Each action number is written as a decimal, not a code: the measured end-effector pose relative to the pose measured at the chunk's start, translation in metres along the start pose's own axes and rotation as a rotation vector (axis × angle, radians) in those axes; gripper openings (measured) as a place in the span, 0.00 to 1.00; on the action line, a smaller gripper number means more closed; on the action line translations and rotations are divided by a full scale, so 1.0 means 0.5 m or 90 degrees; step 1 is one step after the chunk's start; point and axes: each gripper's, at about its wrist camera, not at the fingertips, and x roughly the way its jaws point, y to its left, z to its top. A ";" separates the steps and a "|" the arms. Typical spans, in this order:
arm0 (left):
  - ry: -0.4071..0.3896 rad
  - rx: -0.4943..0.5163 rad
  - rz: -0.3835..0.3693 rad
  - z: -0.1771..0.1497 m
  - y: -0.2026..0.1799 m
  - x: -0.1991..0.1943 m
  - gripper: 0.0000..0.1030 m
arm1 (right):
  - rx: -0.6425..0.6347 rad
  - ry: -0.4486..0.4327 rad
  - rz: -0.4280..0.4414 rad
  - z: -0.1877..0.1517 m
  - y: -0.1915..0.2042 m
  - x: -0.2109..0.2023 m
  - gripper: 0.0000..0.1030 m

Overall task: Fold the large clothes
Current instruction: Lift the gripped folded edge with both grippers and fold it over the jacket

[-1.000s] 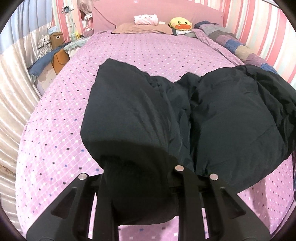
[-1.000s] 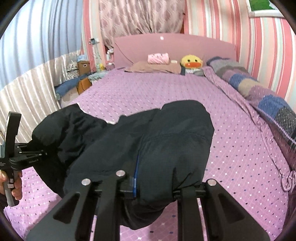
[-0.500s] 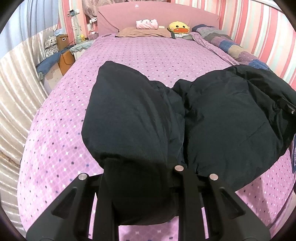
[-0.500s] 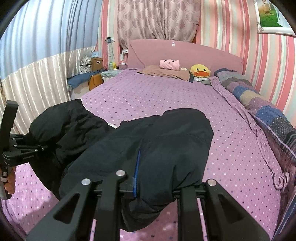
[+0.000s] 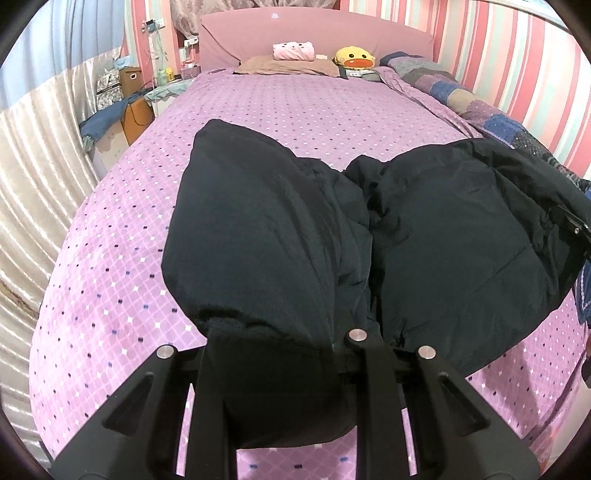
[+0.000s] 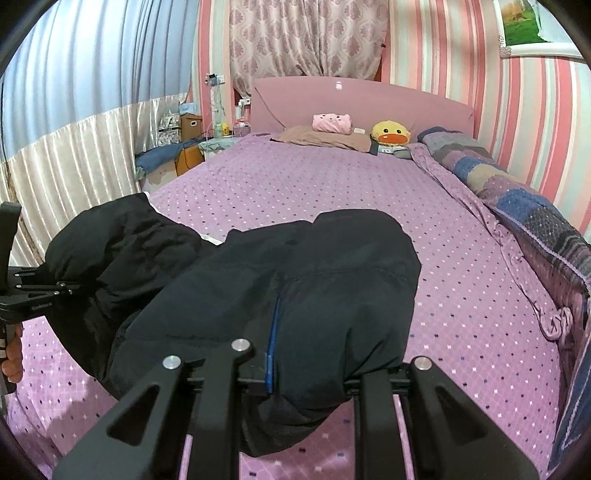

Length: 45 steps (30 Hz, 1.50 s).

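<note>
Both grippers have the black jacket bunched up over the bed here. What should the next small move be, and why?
Probably lower the black jacket onto the purple bedspread and draw the two grippers apart to spread it. The left gripper and right gripper each clamp a bunched handful, so the jacket hangs puffed and crumpled, not flat enough to fold.

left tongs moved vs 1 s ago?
Yes. In their own view the headboard and pillow sit farther off and more wall shows, so the left tongs, gripping the black jacket, pulled back toward the bed's foot.
</note>
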 end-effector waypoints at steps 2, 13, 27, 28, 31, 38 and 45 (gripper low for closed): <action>-0.003 0.001 0.000 -0.004 -0.004 -0.004 0.19 | -0.003 0.000 -0.002 -0.015 -0.002 -0.016 0.17; 0.003 0.005 0.012 0.010 -0.007 0.045 0.19 | -0.026 0.032 -0.038 -0.077 -0.019 -0.025 0.17; 0.027 -0.016 0.020 -0.018 0.045 0.116 0.21 | 0.013 0.092 -0.064 -0.151 -0.073 0.008 0.17; 0.027 -0.014 0.021 -0.022 0.046 0.116 0.22 | 0.017 0.098 -0.066 -0.157 -0.077 0.013 0.17; 0.031 -0.017 0.026 -0.029 0.052 0.128 0.23 | 0.026 0.115 -0.068 -0.180 -0.086 0.027 0.17; 0.040 -0.018 0.033 -0.064 0.072 0.165 0.28 | 0.050 0.137 -0.060 -0.224 -0.108 0.050 0.18; 0.036 -0.029 0.029 -0.090 0.091 0.177 0.34 | 0.105 0.153 -0.036 -0.255 -0.133 0.066 0.21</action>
